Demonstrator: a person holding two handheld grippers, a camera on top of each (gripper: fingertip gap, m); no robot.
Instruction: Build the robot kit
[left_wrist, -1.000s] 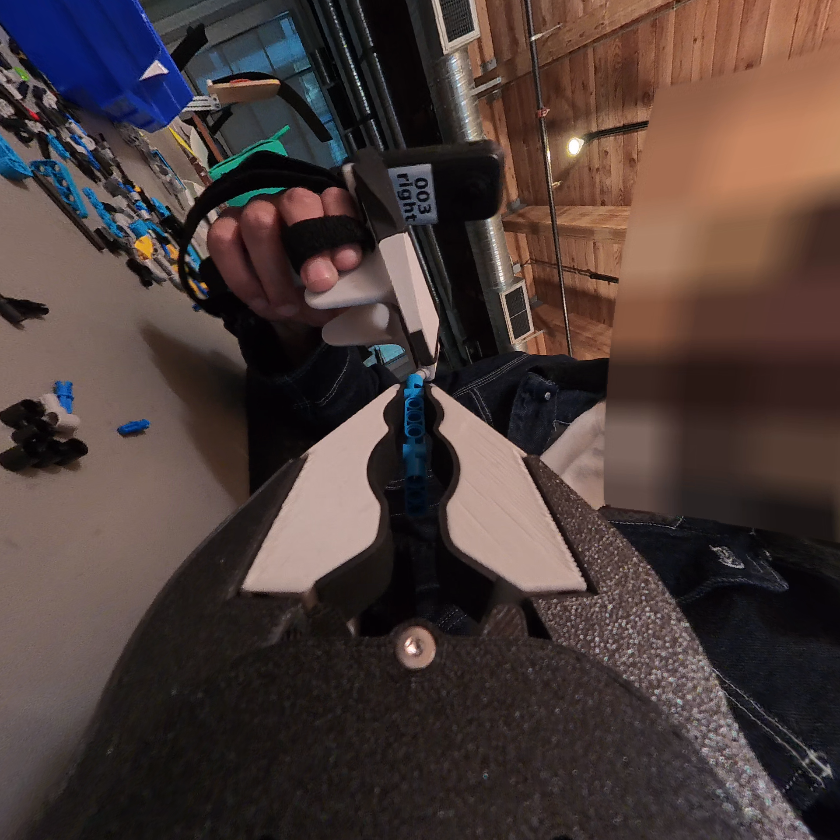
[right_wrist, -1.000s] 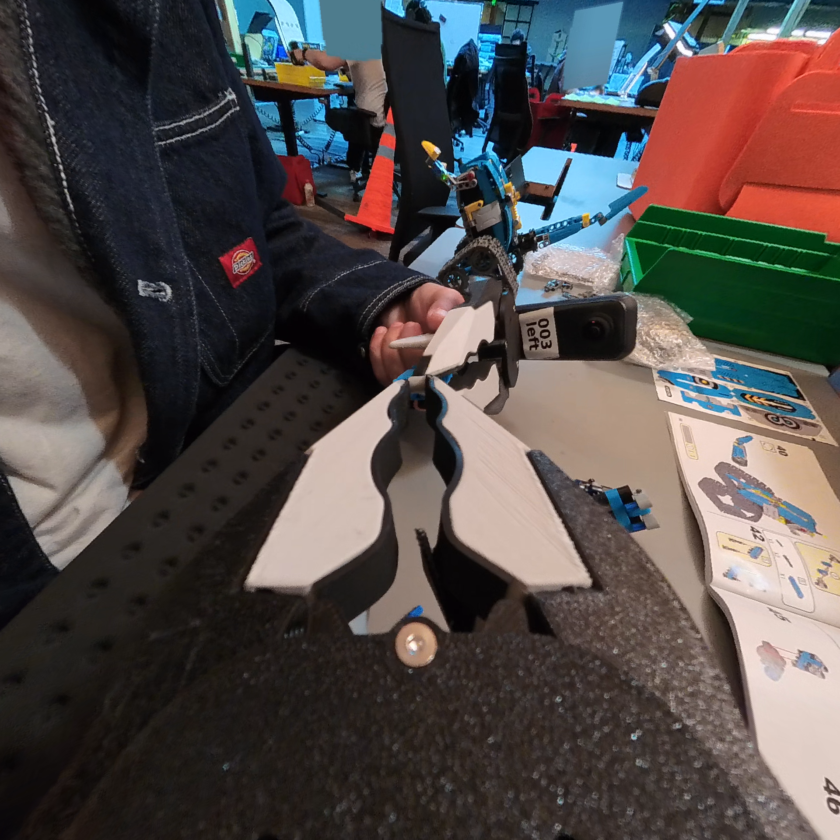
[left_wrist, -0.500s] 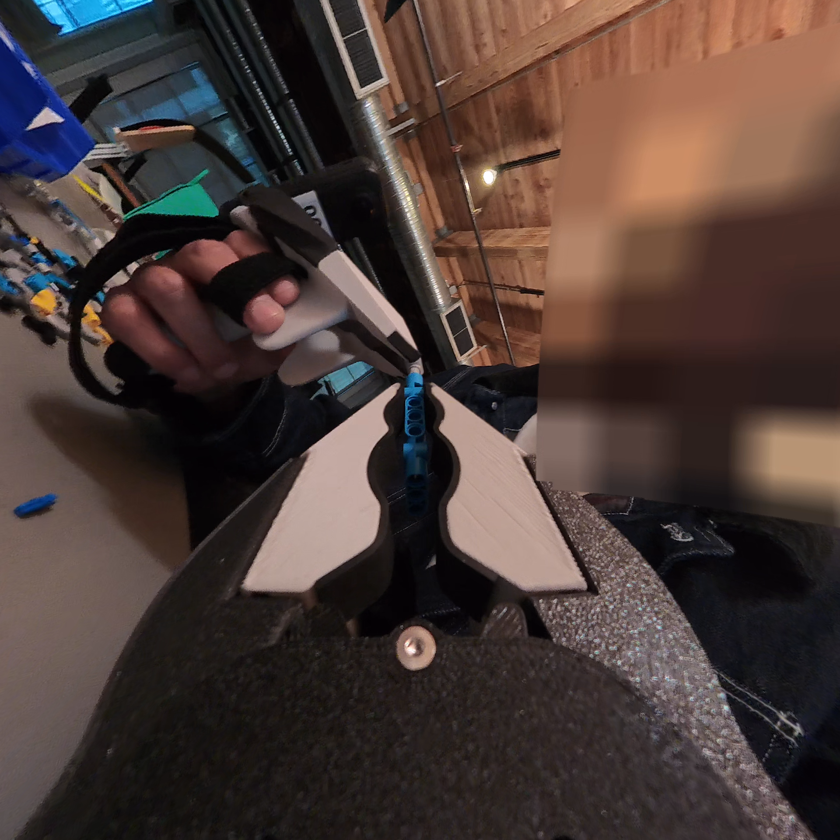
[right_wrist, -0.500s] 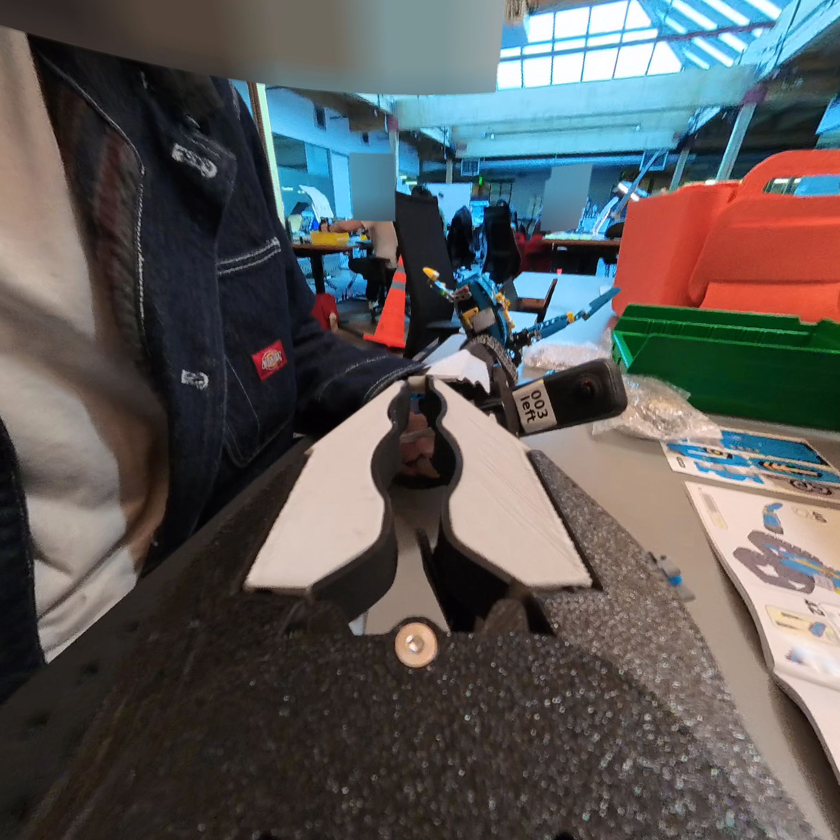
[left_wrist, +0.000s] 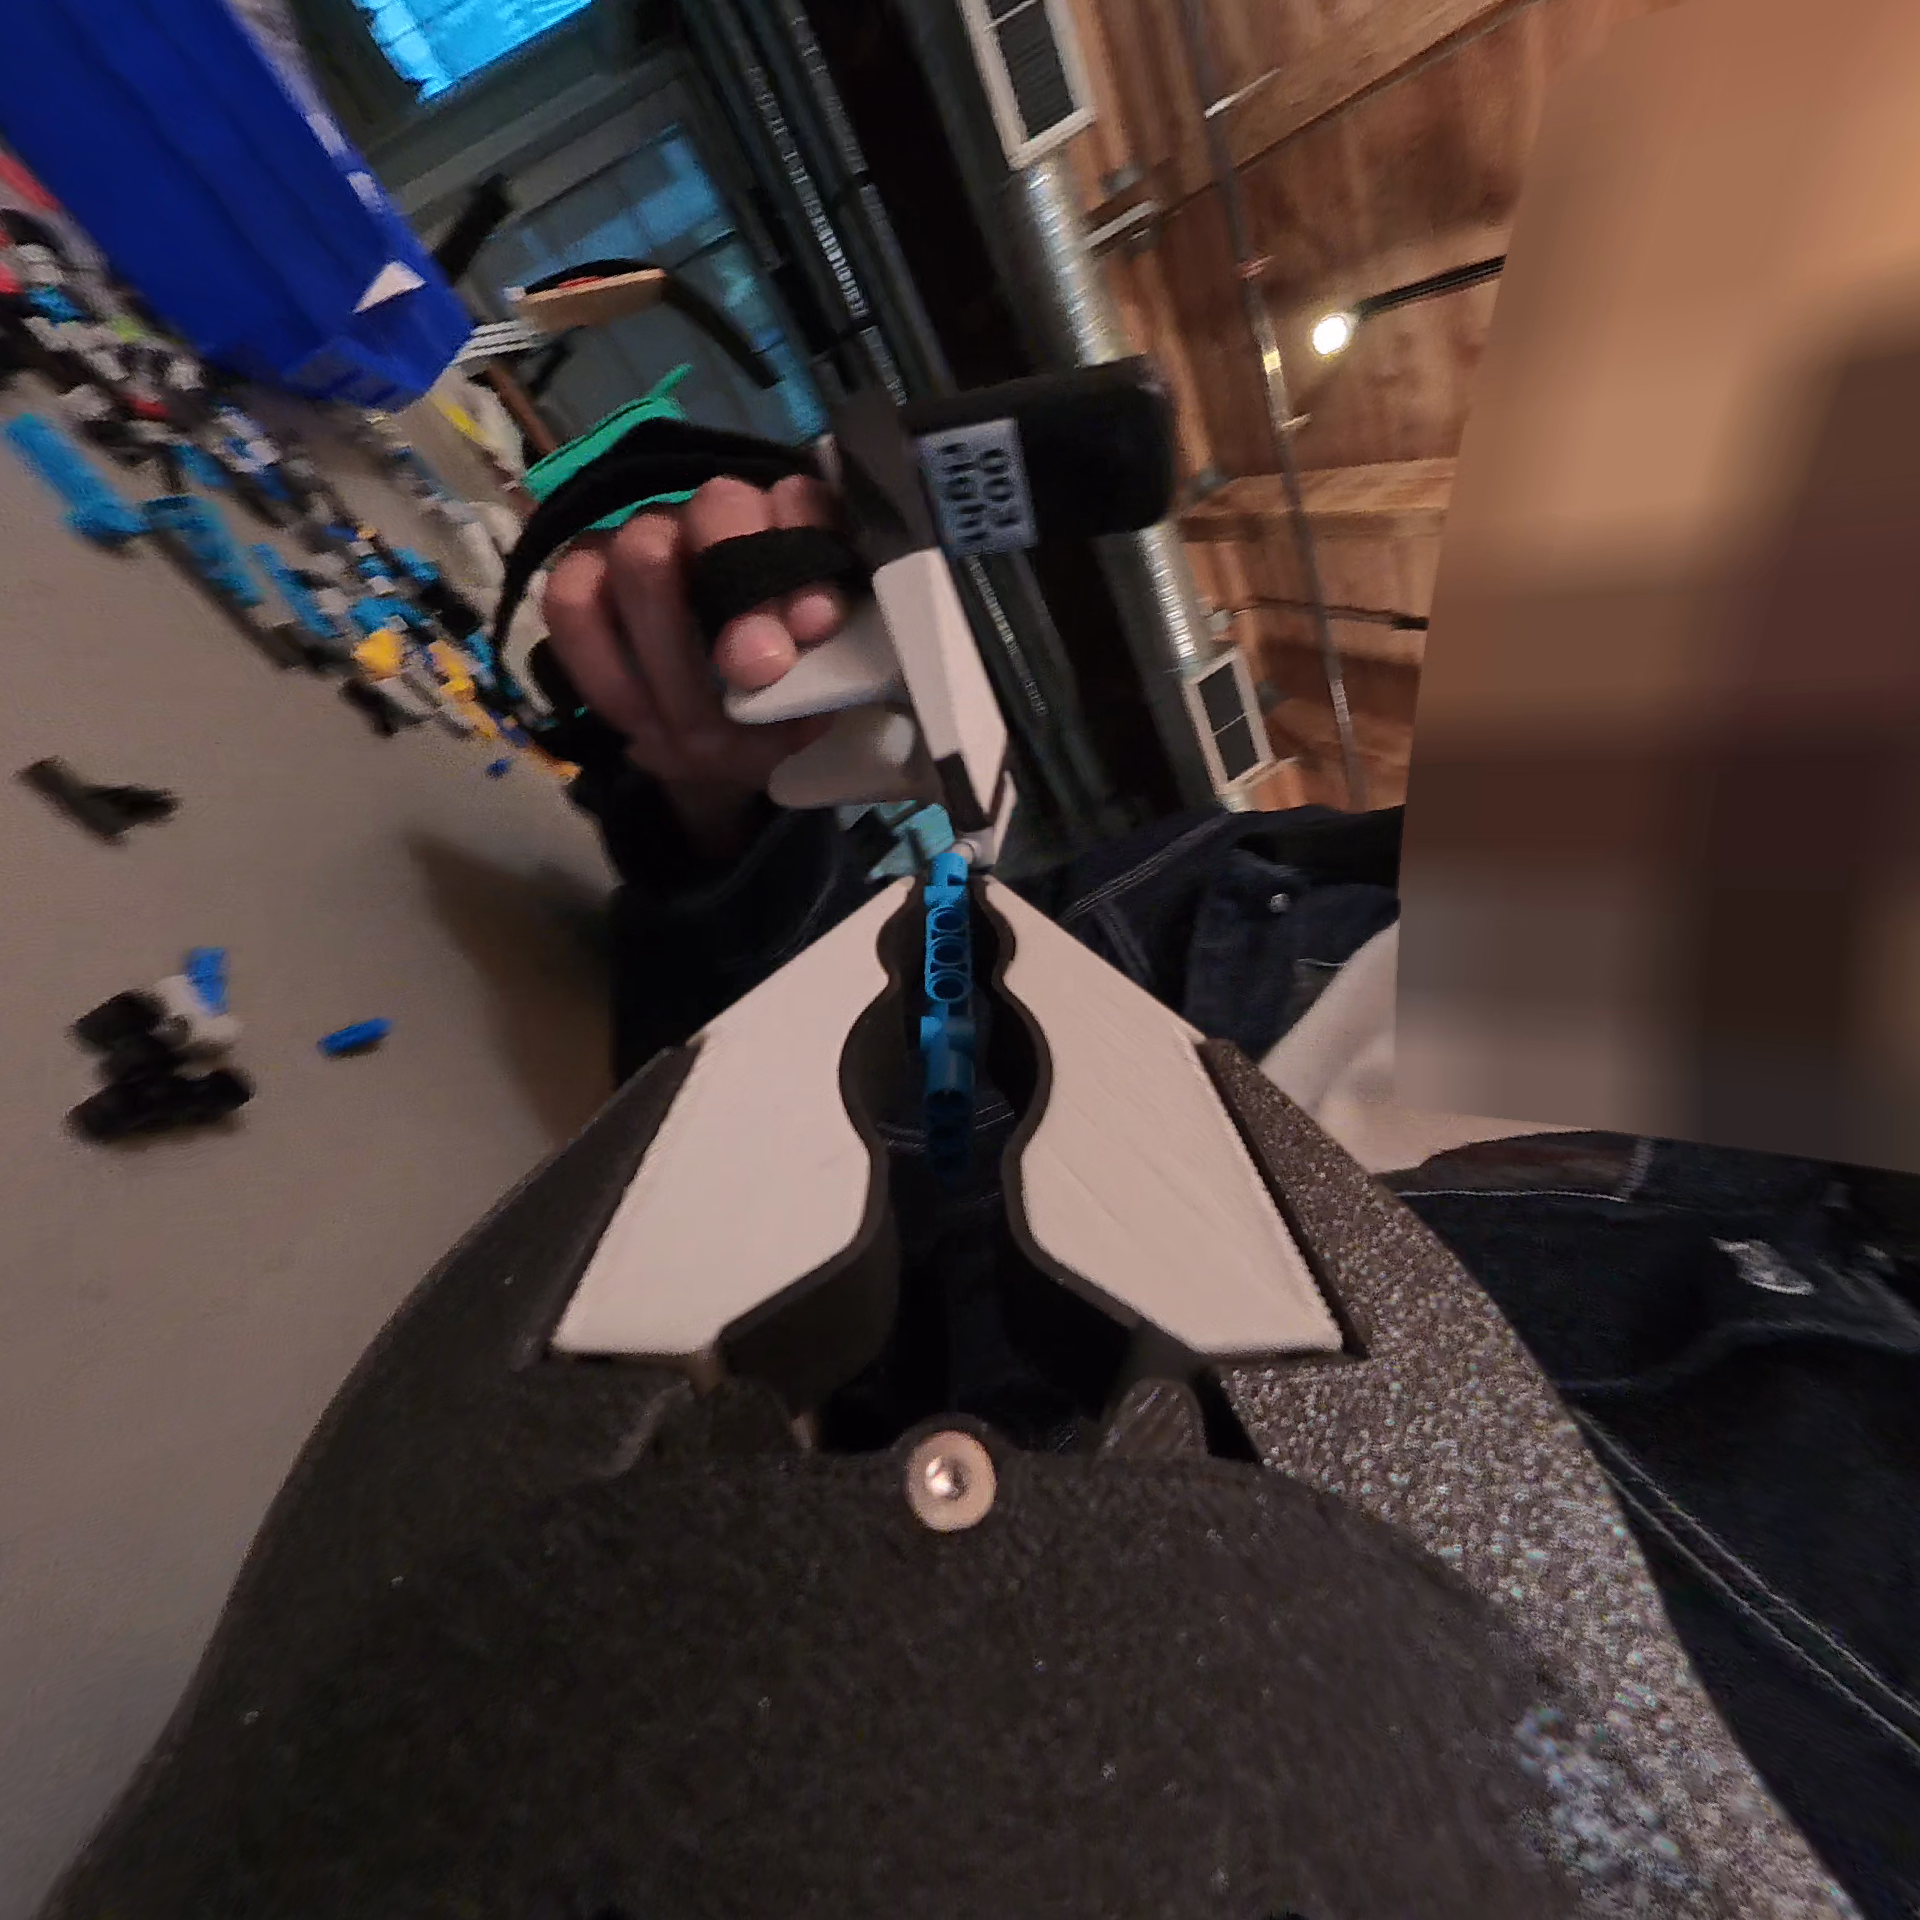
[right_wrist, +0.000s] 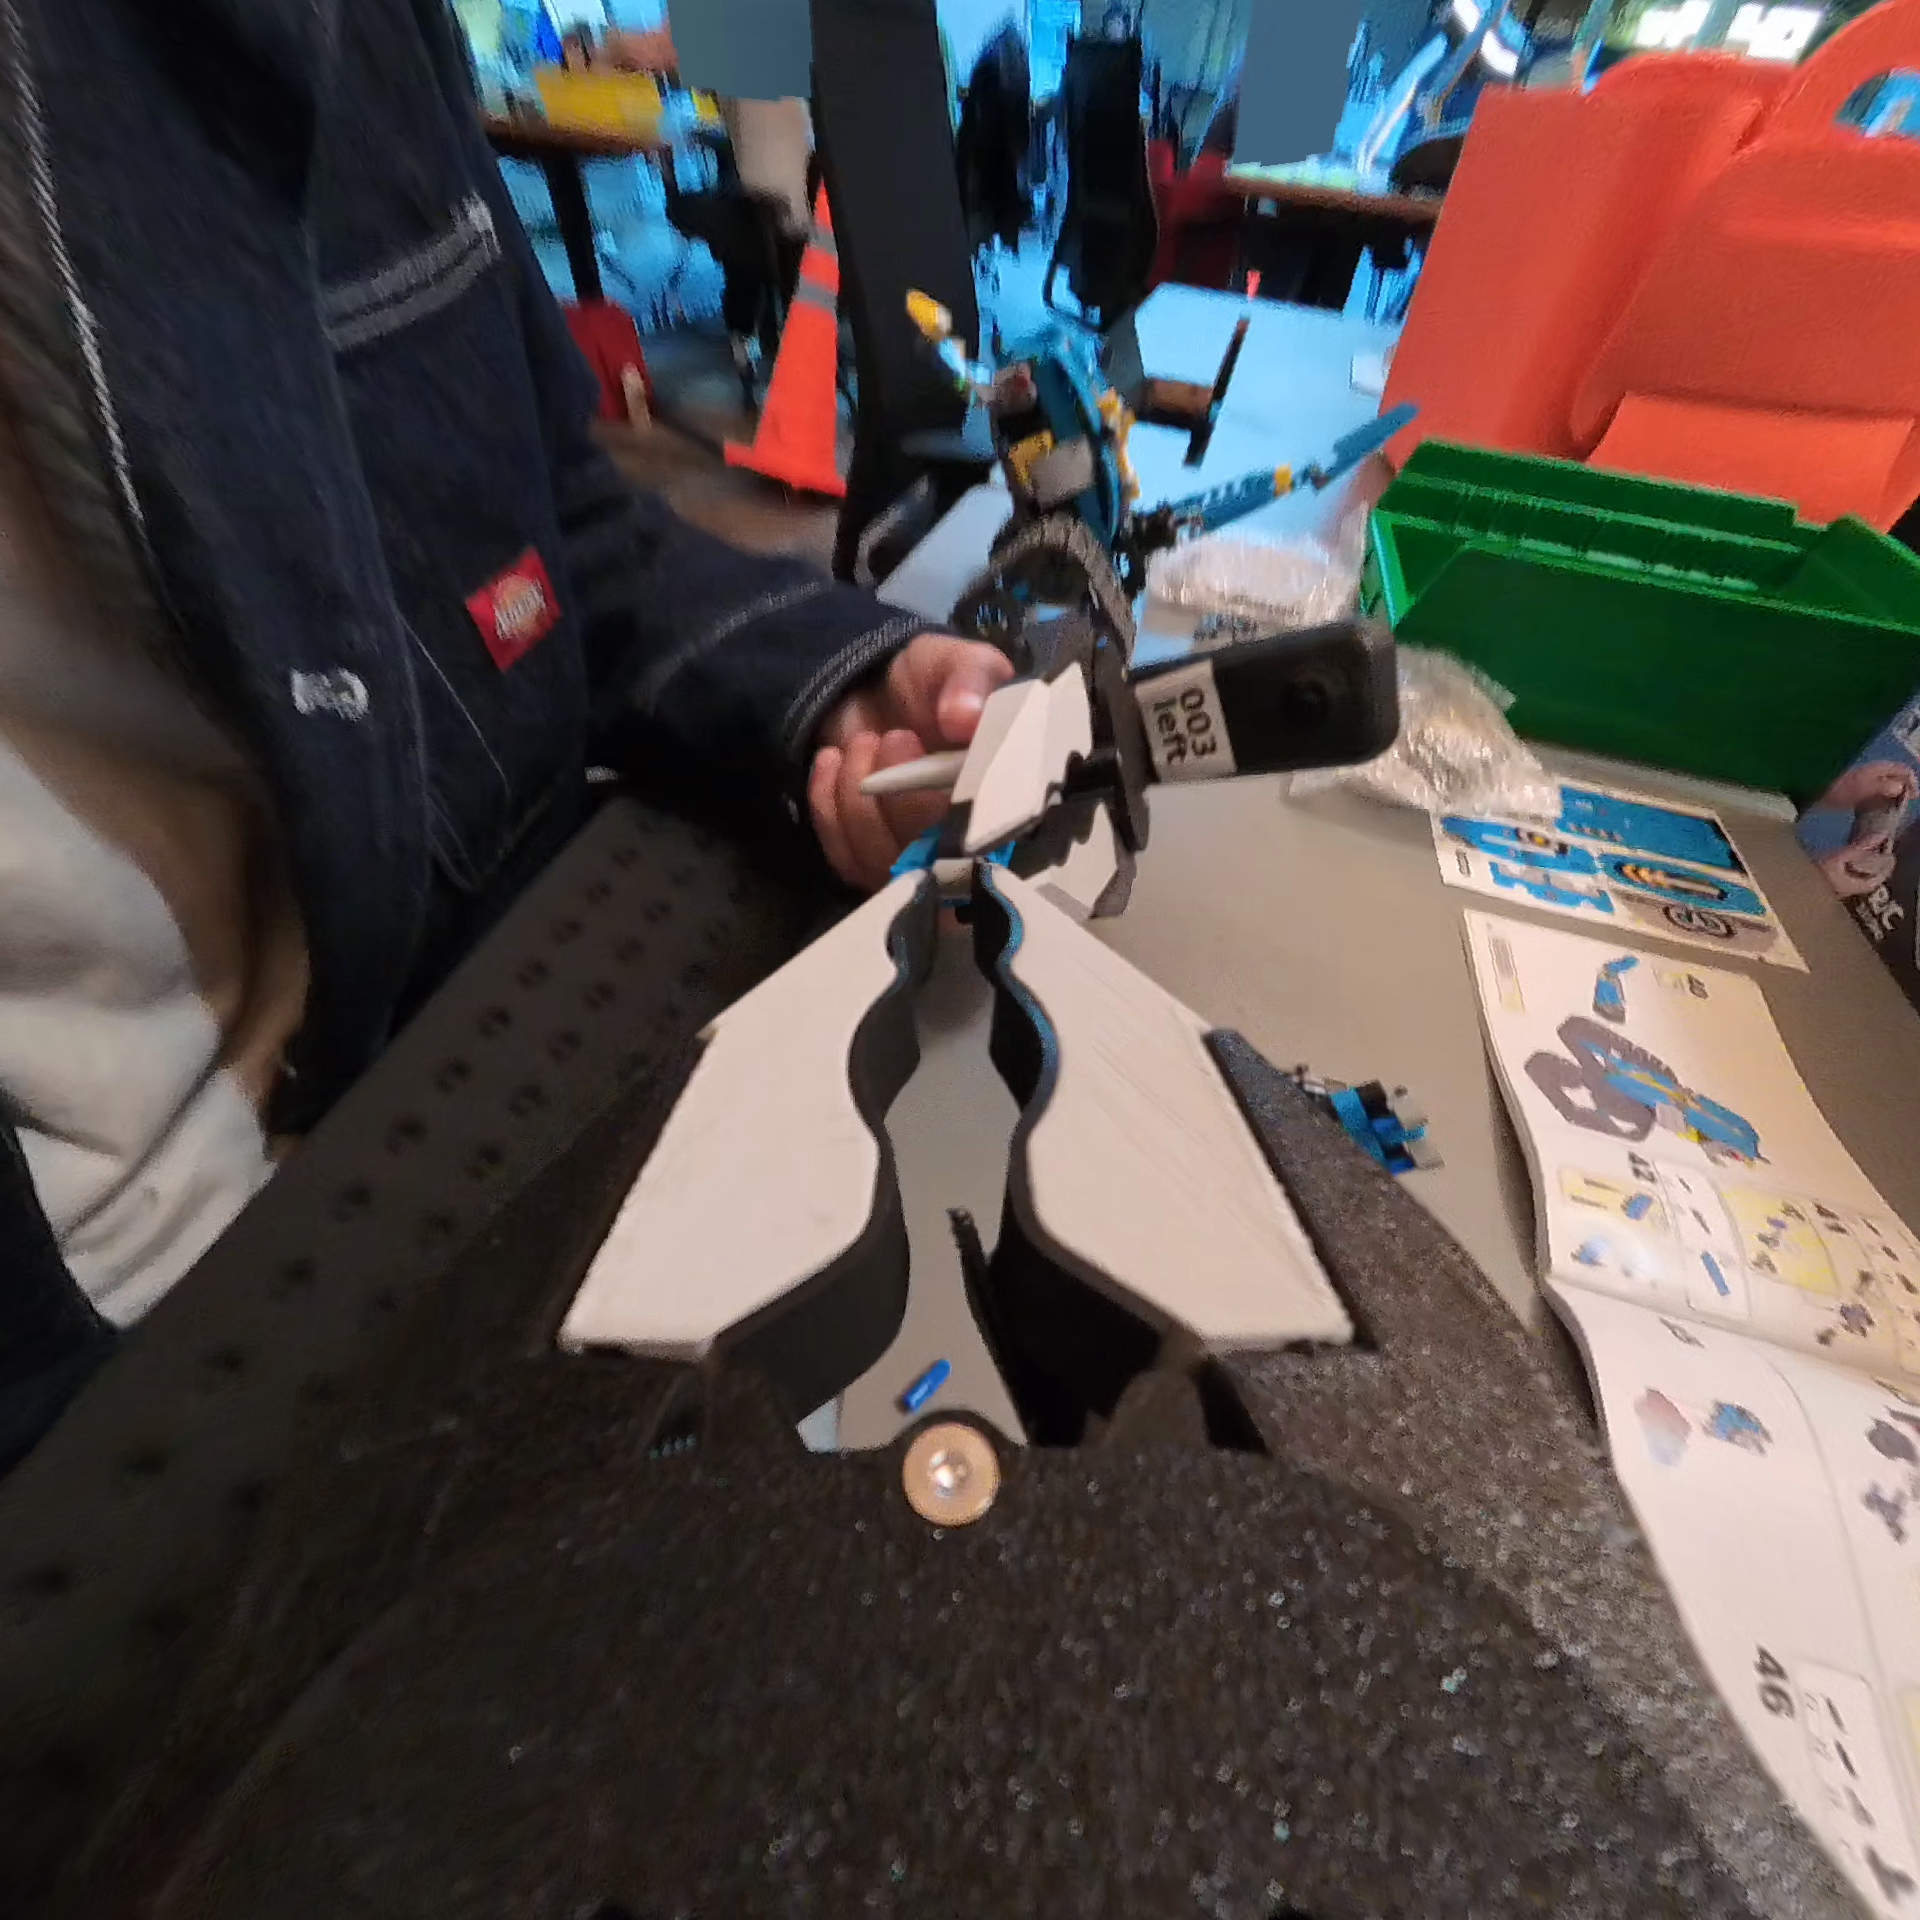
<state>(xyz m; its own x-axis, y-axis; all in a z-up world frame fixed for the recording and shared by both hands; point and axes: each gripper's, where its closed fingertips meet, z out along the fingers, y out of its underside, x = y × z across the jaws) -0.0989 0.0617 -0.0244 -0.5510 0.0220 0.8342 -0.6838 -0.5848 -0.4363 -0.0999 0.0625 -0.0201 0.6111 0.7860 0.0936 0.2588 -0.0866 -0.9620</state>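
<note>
My left gripper (left_wrist: 951, 883) is shut on a blue beam with holes (left_wrist: 945, 997), which runs lengthwise between the fingers. My right gripper (right_wrist: 948, 883) is shut on a small white pin (right_wrist: 951, 871) at its tips. The two grippers meet tip to tip above the table's near edge, close to the person's dark denim jacket (right_wrist: 364, 520). The pin (left_wrist: 966, 847) touches the far end of the beam. In the left wrist view the right gripper (left_wrist: 977, 831) comes down from above, held by a hand. In the right wrist view the left gripper (right_wrist: 997, 831) shows the beam's end (right_wrist: 920, 854).
A blue bin (left_wrist: 208, 187) and several loose blue and black pieces (left_wrist: 156, 1070) lie on the table. In the right wrist view there are a green bin (right_wrist: 1642, 623), an open instruction booklet (right_wrist: 1662, 1143), a built blue model (right_wrist: 1070, 457), a small blue assembly (right_wrist: 1371, 1122) and a black perforated board (right_wrist: 468, 1091). The tips of both grippers are at nearly the same place. It is some 15 centimeters from my left tips to the small blue assembly (right_wrist: 1371, 1122).
Half a second ago both grippers were tilted up, still tip to tip. They have now come back down to nearly where they were a second ago. Both grips are unchanged.
</note>
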